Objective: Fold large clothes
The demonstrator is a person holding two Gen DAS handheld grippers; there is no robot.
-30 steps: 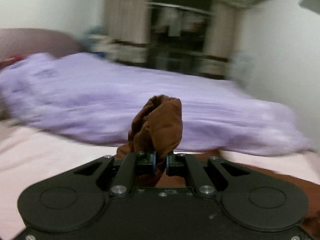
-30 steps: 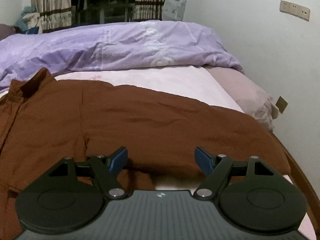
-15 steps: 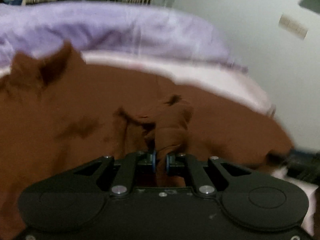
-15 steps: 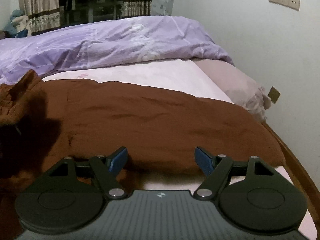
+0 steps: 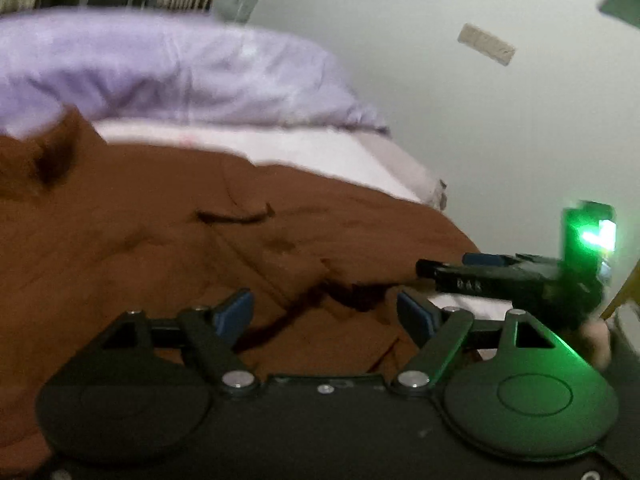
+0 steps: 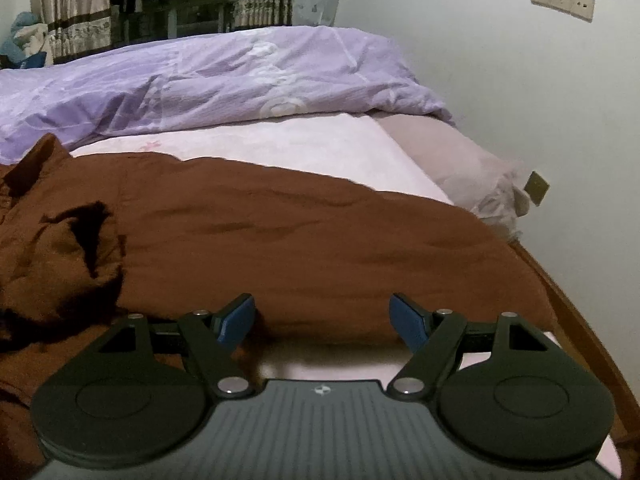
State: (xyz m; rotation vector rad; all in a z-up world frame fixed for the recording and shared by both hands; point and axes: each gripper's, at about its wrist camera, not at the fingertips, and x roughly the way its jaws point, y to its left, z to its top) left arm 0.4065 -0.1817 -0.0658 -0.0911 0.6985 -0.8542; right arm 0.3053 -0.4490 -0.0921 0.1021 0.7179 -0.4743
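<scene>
Two grippers, both unclenched, hover low over the near edge of the bed. Left gripper (image 5: 325,314): jaws opening at this moment, blue pads spread apart, no cloth pinched between them; the brown garment (image 5: 168,248) lies flat below and ahead of the fingertips, with a dark crease running under the gap. Right gripper (image 6: 322,322): jaws wide, nothing held, pads poised just above the garment's near hem where it meets a strip of pale sheet (image 6: 320,148) (probably waiting there to pin or pick up that hem once the other side is laid). In the left wrist view the right gripper shows side-on at the right edge, with a green light on its body.

Garment position: spread across the near half of the mattress, the bulk lying fairly smooth. In the right wrist view a rumpled fold (image 6: 76,248) sits at its left side, casting a dark shadow; the collar (image 6: 36,164) stands up just beyond. Judgement: one side has been folded inward and set down; the fold is loose and may need smoothing.

Beyond the garment: bare sheet, then a heaped lilac duvet (image 6: 208,76) pushed to the far side, clear of the working area. Pillow (image 6: 460,160) at right against the wall. Curtains (image 6: 72,8) farthest back.
</scene>
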